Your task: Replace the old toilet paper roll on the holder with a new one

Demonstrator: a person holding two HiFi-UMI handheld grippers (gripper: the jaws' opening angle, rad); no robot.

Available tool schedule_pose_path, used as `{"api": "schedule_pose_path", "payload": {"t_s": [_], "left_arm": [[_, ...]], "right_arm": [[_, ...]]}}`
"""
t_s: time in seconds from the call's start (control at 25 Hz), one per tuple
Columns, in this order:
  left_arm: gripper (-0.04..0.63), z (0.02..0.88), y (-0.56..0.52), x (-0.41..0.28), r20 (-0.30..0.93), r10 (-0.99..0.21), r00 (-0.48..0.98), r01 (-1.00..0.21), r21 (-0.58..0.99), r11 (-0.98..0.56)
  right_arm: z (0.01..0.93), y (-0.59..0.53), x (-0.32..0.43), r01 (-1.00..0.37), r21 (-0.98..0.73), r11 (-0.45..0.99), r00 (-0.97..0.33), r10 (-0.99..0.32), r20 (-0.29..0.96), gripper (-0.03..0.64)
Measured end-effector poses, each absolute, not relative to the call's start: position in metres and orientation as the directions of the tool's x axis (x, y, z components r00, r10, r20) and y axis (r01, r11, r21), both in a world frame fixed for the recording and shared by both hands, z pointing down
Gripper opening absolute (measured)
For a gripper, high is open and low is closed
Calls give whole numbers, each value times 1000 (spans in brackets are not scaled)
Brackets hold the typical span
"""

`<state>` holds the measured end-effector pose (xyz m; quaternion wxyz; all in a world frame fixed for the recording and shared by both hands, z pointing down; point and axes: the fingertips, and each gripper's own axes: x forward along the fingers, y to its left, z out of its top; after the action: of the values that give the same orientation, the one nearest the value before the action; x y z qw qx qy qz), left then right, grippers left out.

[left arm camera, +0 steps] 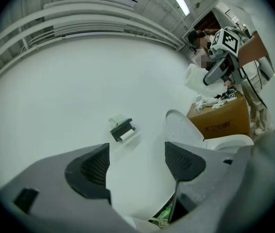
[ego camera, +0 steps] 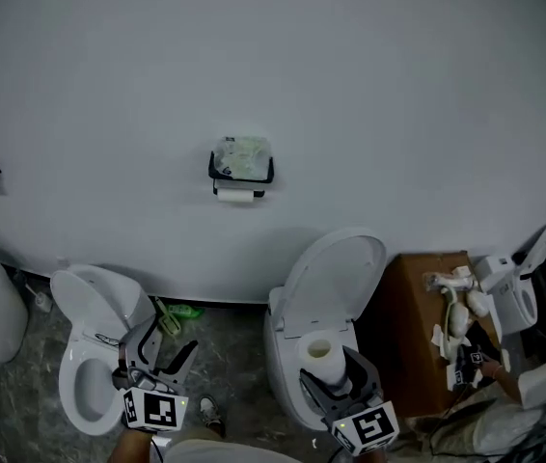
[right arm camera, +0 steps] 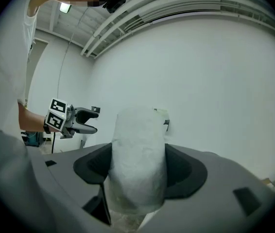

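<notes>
The new roll (right arm camera: 138,159) is gripped in the right claw (ego camera: 336,372); the left claw (left arm camera: 136,163) is spread wide, empty; the old roll (ego camera: 236,195) is not yet removed.

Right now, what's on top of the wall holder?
A clear wrapped packet sits on the holder shelf; a small white roll hangs underneath. The packet's contents and the roll's spindle are covered.

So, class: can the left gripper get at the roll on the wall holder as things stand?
Probably yes: the left gripper is open and empty, and nothing stands between it and the roll on the holder.
</notes>
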<state>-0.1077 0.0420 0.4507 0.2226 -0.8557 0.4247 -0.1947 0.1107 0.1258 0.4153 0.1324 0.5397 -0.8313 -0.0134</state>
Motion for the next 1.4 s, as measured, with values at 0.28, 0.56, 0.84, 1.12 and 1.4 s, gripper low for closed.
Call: {"api": "schedule_pose_path", "payload": {"t_s": [0.28, 0.56, 0.84, 1.12, 1.4], "left_arm": [[339, 454, -55, -125, 165, -770, 616, -598, -539, -593], [339, 454, -123, -99, 172, -740, 650, -559, -551, -619], [339, 439, -171, -58, 156, -747, 646, -536, -604, -590], [339, 442, -218, -18, 202, -757, 622, -466, -681, -565], [339, 448, -255, 8, 263, -778, 571, -359, -773, -524]], "right_arm": [[408, 39, 80, -913, 178, 368, -329, -920, 213, 311], [417, 2, 95, -928, 185, 322, -270, -927, 258, 311], [414, -44, 119, -922, 183, 342, -296, -925, 237, 311], [404, -98, 141, -907, 174, 384, -348, -915, 206, 311], [409, -120, 150, -884, 187, 428, -386, -895, 223, 311]]}}
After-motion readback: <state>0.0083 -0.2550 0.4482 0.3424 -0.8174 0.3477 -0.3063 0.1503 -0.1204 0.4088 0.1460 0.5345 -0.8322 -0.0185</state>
